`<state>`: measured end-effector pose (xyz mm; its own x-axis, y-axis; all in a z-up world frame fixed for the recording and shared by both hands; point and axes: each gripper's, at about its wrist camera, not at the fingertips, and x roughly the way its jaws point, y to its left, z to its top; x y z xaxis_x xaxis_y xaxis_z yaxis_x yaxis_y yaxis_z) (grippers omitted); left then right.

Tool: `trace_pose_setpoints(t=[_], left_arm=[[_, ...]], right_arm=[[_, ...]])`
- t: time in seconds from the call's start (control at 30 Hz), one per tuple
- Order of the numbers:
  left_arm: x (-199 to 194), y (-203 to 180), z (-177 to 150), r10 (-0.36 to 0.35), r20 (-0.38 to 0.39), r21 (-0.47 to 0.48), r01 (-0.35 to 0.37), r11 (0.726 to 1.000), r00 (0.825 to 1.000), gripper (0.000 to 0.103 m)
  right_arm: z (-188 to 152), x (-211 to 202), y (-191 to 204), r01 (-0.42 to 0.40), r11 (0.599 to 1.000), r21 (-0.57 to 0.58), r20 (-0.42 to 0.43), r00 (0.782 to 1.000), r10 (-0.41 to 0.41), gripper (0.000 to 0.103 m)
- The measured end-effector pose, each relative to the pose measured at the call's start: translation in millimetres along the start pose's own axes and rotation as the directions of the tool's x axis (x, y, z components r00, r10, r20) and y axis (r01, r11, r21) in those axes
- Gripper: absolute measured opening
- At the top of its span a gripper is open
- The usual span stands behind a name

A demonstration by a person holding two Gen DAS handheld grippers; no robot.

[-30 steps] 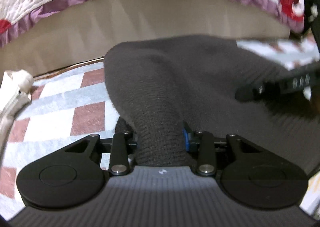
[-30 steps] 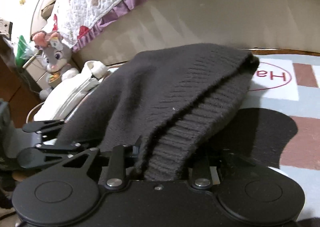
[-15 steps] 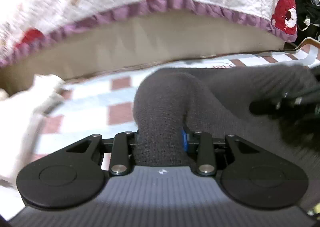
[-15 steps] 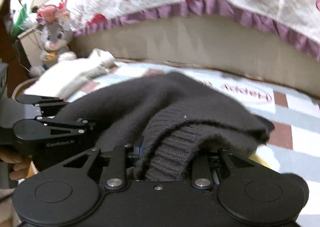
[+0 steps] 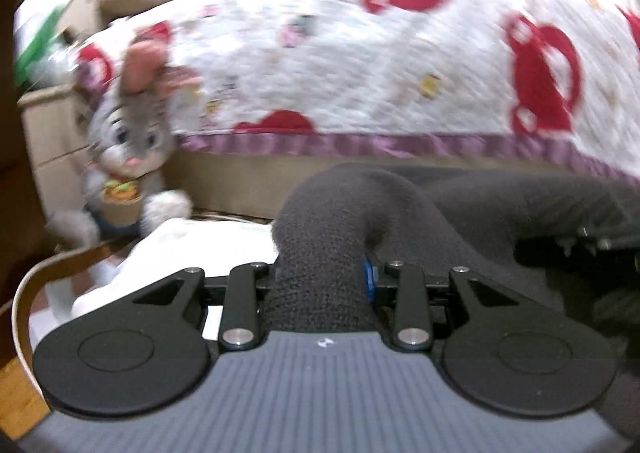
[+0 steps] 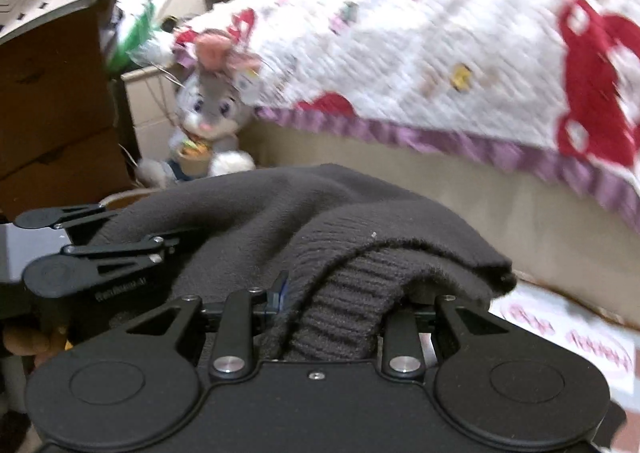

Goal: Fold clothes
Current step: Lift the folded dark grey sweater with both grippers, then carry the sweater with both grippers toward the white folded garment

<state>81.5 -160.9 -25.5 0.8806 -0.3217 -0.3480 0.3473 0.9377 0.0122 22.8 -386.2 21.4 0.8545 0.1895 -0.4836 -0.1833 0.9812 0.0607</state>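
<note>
Quilted bedspread (image 5: pixel 360 65), white with red figures and a purple ruffle, draped over the bed edge across the background of both views. Beige bed base (image 6: pixel 460 189) visible beneath the ruffle.

Dark grey knit sweater (image 5: pixel 500 213) bunched and raised in front of the bed, spanning both tools. Left tool (image 5: pixel 320 285) clamped on a rolled fold of the sweater, fabric bulging up and arching over to the right. Right tool (image 6: pixel 332 317) clamped on the ribbed hem (image 6: pixel 344 317), the smoother knit lying over it.

Right wrist view only: cardboard box (image 6: pixel 52 93) at left, printed mat (image 6: pixel 580 337) at lower right, left tool seen side-on (image 6: pixel 108 253) against the sweater.

Left wrist view only: white garment (image 5: pixel 192 249) lying low at left, cord (image 5: pixel 24 293) along the floor.

Grey plush rabbit (image 5: pixel 132 149) seated beside the bed corner, seen in both views.
</note>
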Motion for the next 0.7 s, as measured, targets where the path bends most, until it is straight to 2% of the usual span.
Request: trace_pose_setpoints(t=[0.13, 0.23, 0.3, 0.43, 0.5, 0.63, 0.7], left_arm=[[18, 24, -6, 0.118, 0.012, 0.043, -0.118, 0.992, 0.993, 0.031], [34, 34, -14, 0.222, -0.008, 0.082, -0.220, 0.972, 0.975, 0.030], [35, 44, -16, 0.256, -0.011, 0.074, -0.254, 0.964, 0.967, 0.029], [39, 79, -8, 0.267, 0.009, -0.070, -0.265, 0.962, 0.964, 0.026], [44, 90, 0, 0.272, 0.040, -0.096, -0.267, 0.959, 0.962, 0.023], [58, 112, 23, 0.303, 0.116, -0.081, -0.295, 0.952, 0.946, 0.013], [60, 131, 36, 0.325, 0.159, -0.118, -0.309, 0.944, 0.932, 0.002]], right_arm=[[5, 34, 31, -0.033, 0.999, -0.019, 0.016, 0.999, 0.033, 0.032], [4, 64, 48, -0.043, 0.999, 0.007, 0.003, 0.999, 0.043, 0.031], [5, 77, 57, -0.069, 0.996, 0.053, 0.009, 0.998, 0.069, 0.031], [11, 91, 71, -0.080, 0.996, 0.044, 0.026, 0.997, 0.079, 0.031], [19, 95, 75, -0.075, 0.997, 0.028, 0.045, 0.996, 0.074, 0.031], [50, 104, 86, -0.062, 0.996, -0.057, 0.099, 0.993, 0.067, 0.030], [70, 110, 90, -0.062, 0.994, -0.092, 0.138, 0.988, 0.074, 0.030]])
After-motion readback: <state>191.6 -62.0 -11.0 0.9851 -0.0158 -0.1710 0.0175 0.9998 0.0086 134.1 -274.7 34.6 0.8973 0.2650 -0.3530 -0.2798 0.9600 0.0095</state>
